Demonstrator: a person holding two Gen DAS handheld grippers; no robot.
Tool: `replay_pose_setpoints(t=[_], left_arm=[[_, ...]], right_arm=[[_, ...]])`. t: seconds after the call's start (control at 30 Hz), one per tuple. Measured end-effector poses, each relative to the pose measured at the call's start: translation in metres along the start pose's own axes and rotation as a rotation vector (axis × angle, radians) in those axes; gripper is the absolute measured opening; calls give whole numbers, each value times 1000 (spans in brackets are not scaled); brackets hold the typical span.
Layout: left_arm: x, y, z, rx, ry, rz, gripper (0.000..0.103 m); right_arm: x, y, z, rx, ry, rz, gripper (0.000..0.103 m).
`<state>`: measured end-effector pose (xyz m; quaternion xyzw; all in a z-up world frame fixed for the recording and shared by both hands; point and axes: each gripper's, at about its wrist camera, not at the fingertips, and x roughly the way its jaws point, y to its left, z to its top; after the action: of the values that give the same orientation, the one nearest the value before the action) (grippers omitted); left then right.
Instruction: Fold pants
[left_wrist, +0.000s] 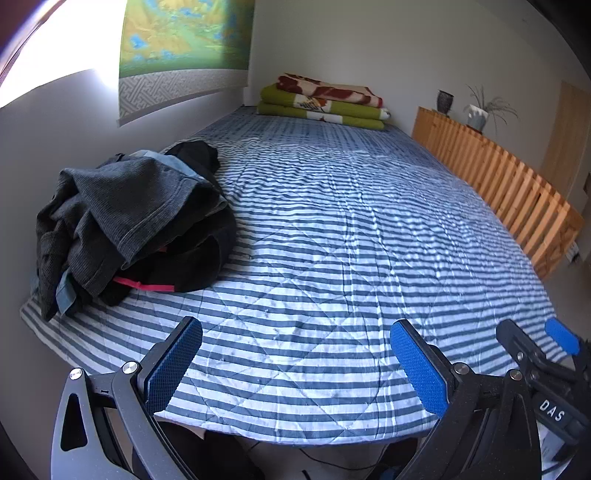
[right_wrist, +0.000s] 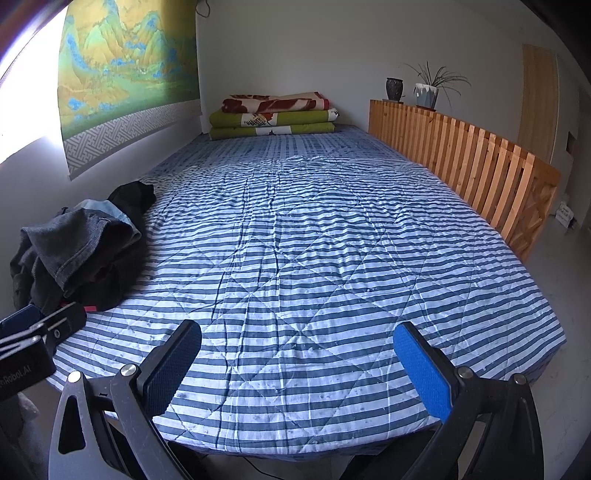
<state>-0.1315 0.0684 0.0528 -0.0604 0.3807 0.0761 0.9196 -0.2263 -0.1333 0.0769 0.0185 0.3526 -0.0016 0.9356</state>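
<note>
We are holding the left gripper (left_wrist: 295, 365) and right gripper (right_wrist: 297, 369) spread and empty; the crumpled dark-grey pants heap (left_wrist: 125, 221) is lying at the striped quilt's (left_wrist: 332, 240) left edge, risking snagging several tangled garments together.

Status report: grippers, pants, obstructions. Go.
Left hand-held gripper open, empty. Right hand-held gripper open, empty. Crumpled dark grey and black clothes pile untouched, bed's left side. Striped quilt otherwise clear.

The heap of dark clothes (left_wrist: 129, 225) is too bunched to show which piece is the pants or how many garments it holds. In the right wrist view the left tongs (right_wrist: 40, 325) are cut off by the left edge. The small sign (right_wrist: 564, 214) on the floor beyond the wooden rail (right_wrist: 461, 162) is unreadable.
</note>
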Motion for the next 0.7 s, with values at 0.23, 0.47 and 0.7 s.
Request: replay_pose_setpoints(t=[0.23, 0.47, 0.7], left_arm=[[1, -4, 0, 22, -2, 13, 103], [3, -8, 0, 42, 4, 1, 103], [-2, -6, -1, 20, -7, -4, 103]], right_arm=[[0, 1, 0, 6, -4, 4, 102], [2, -1, 1, 10, 6, 5, 102], [4, -4, 1, 5, 14, -27, 102]])
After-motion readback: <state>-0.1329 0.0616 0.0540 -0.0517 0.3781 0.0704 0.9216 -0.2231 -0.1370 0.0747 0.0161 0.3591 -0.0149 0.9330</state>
